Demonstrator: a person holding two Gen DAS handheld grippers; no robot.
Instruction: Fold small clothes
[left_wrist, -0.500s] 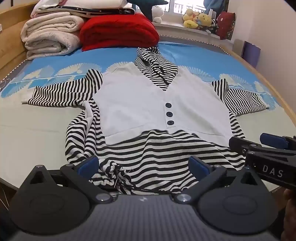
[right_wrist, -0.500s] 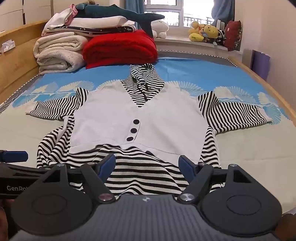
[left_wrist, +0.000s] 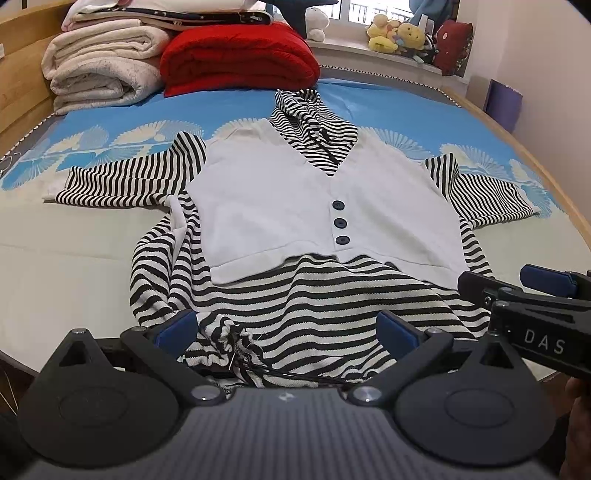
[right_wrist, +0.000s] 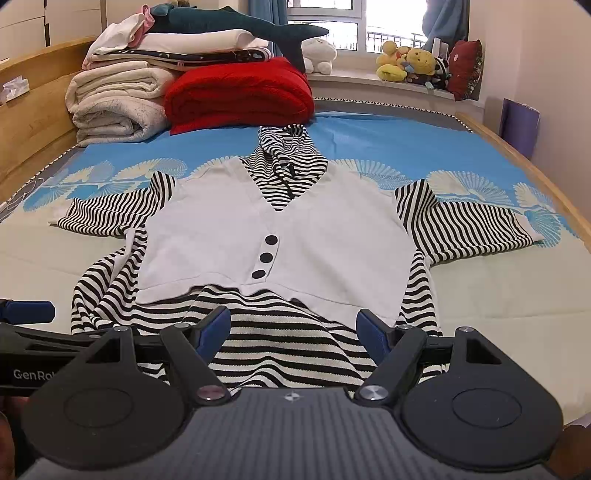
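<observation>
A small black-and-white striped hooded top with a white vest front and three dark buttons (left_wrist: 317, 206) lies spread face up on the bed, also in the right wrist view (right_wrist: 280, 236). Its sleeves stretch out left and right; the hem is rumpled near me. My left gripper (left_wrist: 288, 332) is open, low over the bunched hem and drawstring. My right gripper (right_wrist: 293, 330) is open over the hem's right part. The right gripper also shows in the left wrist view (left_wrist: 524, 295), and the left gripper's finger shows at the left edge of the right wrist view (right_wrist: 26, 312).
Folded cream blankets (left_wrist: 103, 70) and a red blanket (left_wrist: 236, 55) are stacked at the head of the bed. Plush toys (right_wrist: 410, 62) line the window sill. The wooden bed frame (left_wrist: 546, 173) runs along the right. A blue patterned sheet (right_wrist: 388, 144) covers the far half.
Both grippers have shifted only slightly; the garment lies as before.
</observation>
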